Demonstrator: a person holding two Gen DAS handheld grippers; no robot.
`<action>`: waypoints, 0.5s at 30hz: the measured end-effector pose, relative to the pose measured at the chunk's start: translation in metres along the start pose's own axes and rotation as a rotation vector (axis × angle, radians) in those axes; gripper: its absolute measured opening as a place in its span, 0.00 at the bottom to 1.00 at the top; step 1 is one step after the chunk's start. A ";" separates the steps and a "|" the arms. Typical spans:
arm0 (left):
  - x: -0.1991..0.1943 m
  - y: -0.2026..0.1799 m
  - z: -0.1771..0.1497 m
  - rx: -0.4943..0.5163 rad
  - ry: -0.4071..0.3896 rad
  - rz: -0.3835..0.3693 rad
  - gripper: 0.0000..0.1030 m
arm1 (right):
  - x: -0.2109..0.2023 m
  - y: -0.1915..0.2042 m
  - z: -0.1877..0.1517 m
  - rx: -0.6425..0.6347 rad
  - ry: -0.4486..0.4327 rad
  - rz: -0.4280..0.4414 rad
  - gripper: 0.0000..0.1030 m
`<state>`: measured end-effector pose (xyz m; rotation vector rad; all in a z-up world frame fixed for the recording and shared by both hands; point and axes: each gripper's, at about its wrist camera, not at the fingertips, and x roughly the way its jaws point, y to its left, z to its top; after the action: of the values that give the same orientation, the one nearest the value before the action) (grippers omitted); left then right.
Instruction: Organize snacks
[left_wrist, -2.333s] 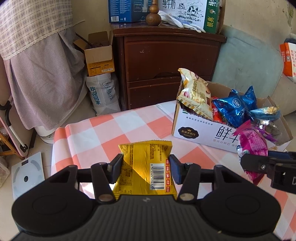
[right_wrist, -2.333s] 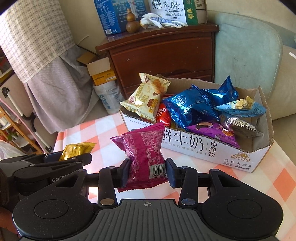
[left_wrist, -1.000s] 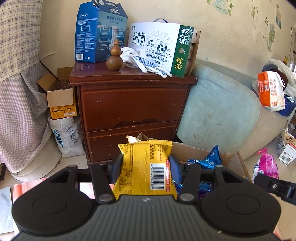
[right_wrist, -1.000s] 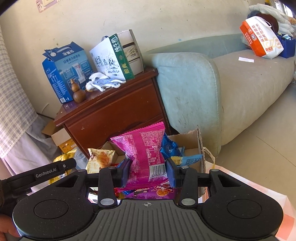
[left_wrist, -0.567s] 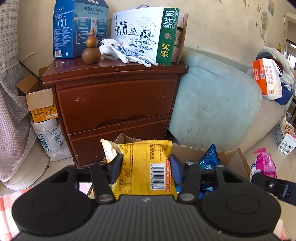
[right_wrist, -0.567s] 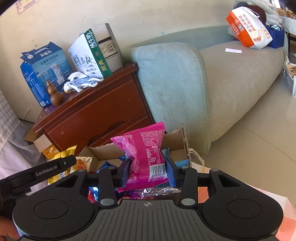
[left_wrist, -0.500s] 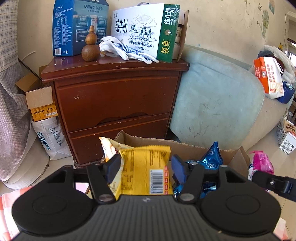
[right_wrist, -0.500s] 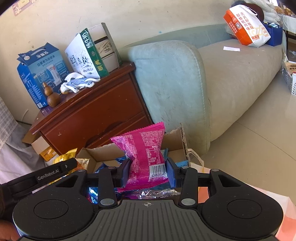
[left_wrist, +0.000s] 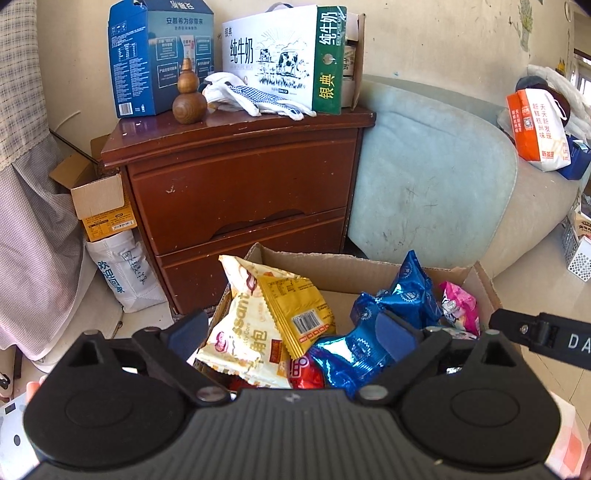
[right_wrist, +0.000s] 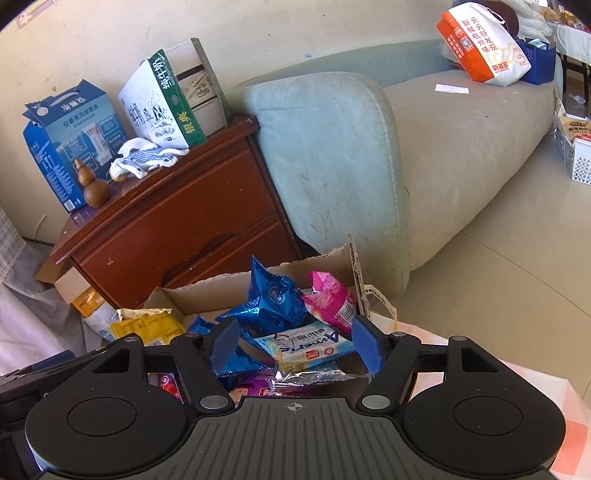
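Observation:
A cardboard box (left_wrist: 354, 267) (right_wrist: 207, 290) holds several snack packets. The yellow packet (left_wrist: 295, 314) (right_wrist: 147, 326) lies tilted on a cream packet (left_wrist: 240, 332) at the box's left end. The pink packet (left_wrist: 458, 304) (right_wrist: 330, 301) rests at the right end beside blue foil packets (left_wrist: 406, 295) (right_wrist: 273, 299). My left gripper (left_wrist: 290, 330) hangs over the box, jaws opening wide, touching nothing. My right gripper (right_wrist: 293, 343) is also over the box, jaws opening, with loose packets below and nothing pressed between the pads.
A dark wooden nightstand (left_wrist: 240, 184) stands behind the box, with milk cartons (left_wrist: 284, 55), a wooden gourd (left_wrist: 189, 99) and gloves on top. A pale green sofa (right_wrist: 369, 166) is to the right. The checked tablecloth (right_wrist: 576, 443) shows at the lower right.
Both grippers let go. The yellow packet dropped from the left jaws into the box, and the pink packet fell from the right jaws into the box's right end. Both jaws spread apart.

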<state>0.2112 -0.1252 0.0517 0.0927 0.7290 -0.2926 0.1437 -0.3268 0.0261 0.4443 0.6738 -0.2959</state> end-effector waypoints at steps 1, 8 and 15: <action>-0.003 0.002 -0.002 -0.001 0.008 0.009 0.95 | -0.002 0.001 -0.001 -0.003 0.002 -0.007 0.68; -0.013 0.009 -0.022 -0.004 0.086 0.044 0.97 | -0.019 0.012 -0.008 -0.061 0.001 -0.056 0.80; -0.027 0.027 -0.040 -0.043 0.136 0.078 0.97 | -0.026 0.017 -0.014 -0.075 0.023 -0.104 0.86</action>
<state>0.1746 -0.0855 0.0395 0.1003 0.8640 -0.1972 0.1233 -0.3019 0.0384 0.3424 0.7297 -0.3632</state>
